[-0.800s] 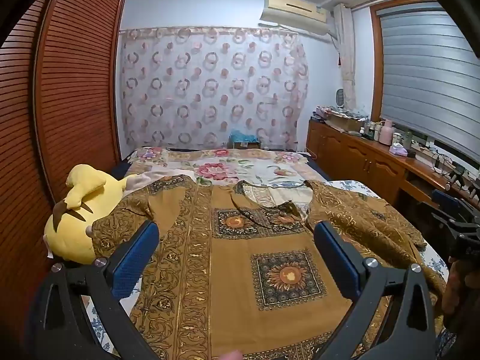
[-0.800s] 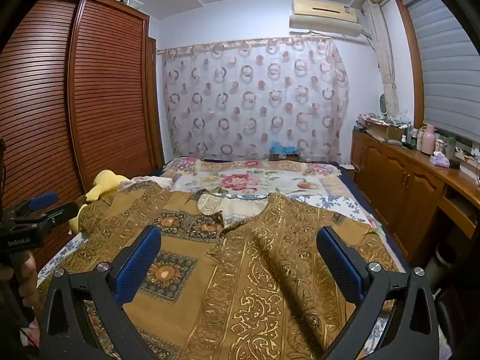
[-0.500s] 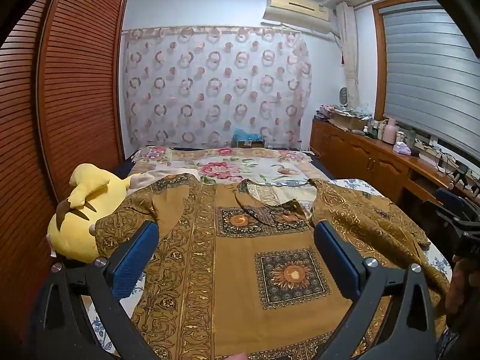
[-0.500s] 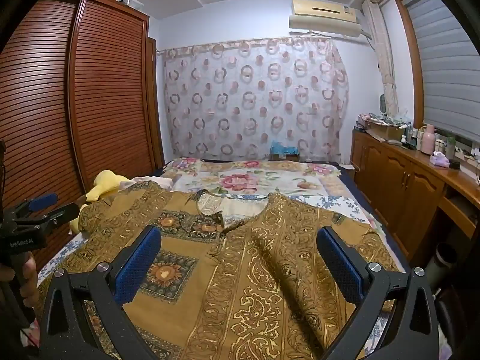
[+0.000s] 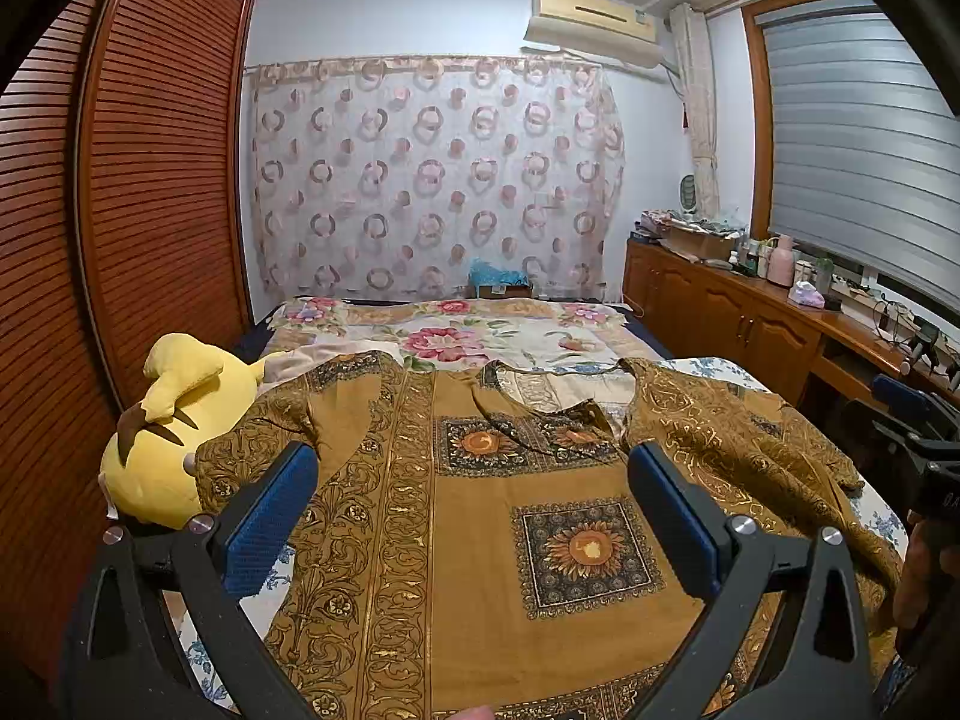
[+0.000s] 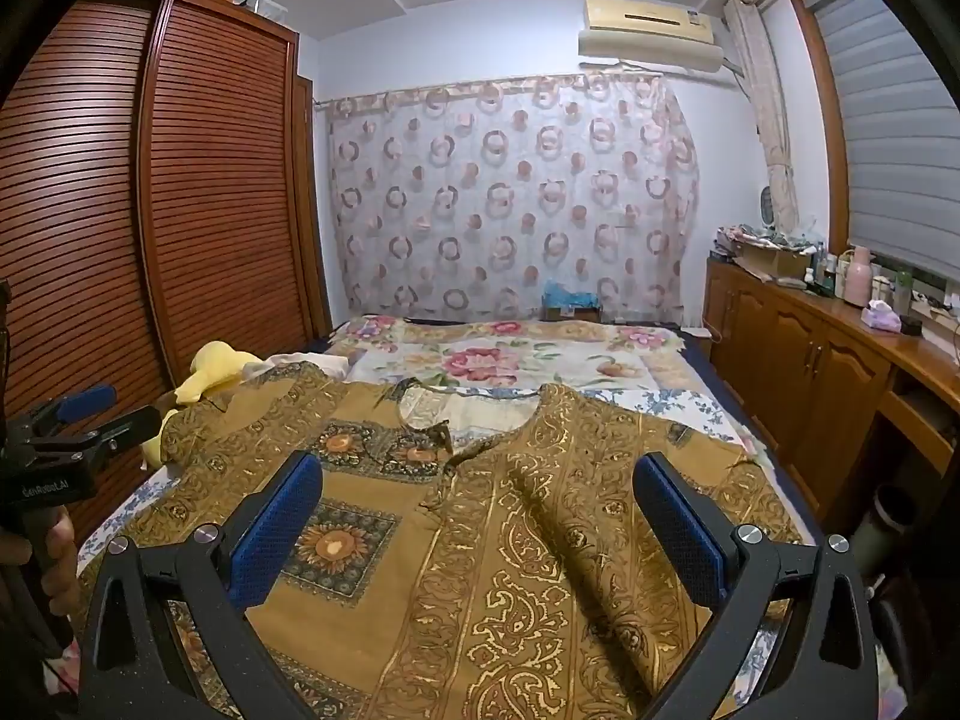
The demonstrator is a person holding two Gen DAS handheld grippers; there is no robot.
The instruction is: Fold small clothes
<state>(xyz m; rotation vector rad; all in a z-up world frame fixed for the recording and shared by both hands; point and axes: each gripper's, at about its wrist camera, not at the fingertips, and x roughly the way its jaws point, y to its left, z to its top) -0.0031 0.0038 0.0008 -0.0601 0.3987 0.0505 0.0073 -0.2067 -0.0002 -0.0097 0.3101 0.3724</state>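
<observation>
A mustard-brown patterned garment [image 5: 480, 516] [image 6: 492, 540] lies spread face up on the bed, its neckline toward the far end. Its right half is rumpled and folded over itself [image 5: 750, 456]. My left gripper [image 5: 474, 510] hovers open above the garment's middle, nothing between its blue pads. My right gripper [image 6: 480, 516] is also open, above the garment's right half, holding nothing. Each gripper shows at the edge of the other's view, held by a hand [image 6: 54, 546].
A yellow plush toy [image 5: 162, 438] lies at the bed's left edge, partly under the left sleeve. A floral bedspread [image 5: 456, 342] covers the far end. A slatted wooden wardrobe [image 5: 120, 240] stands left; a cluttered wooden sideboard [image 5: 750, 312] runs along the right.
The left wrist view has tilted slightly upward, so the garment sits a little lower in frame. The right gripper is still. Both stay open.
</observation>
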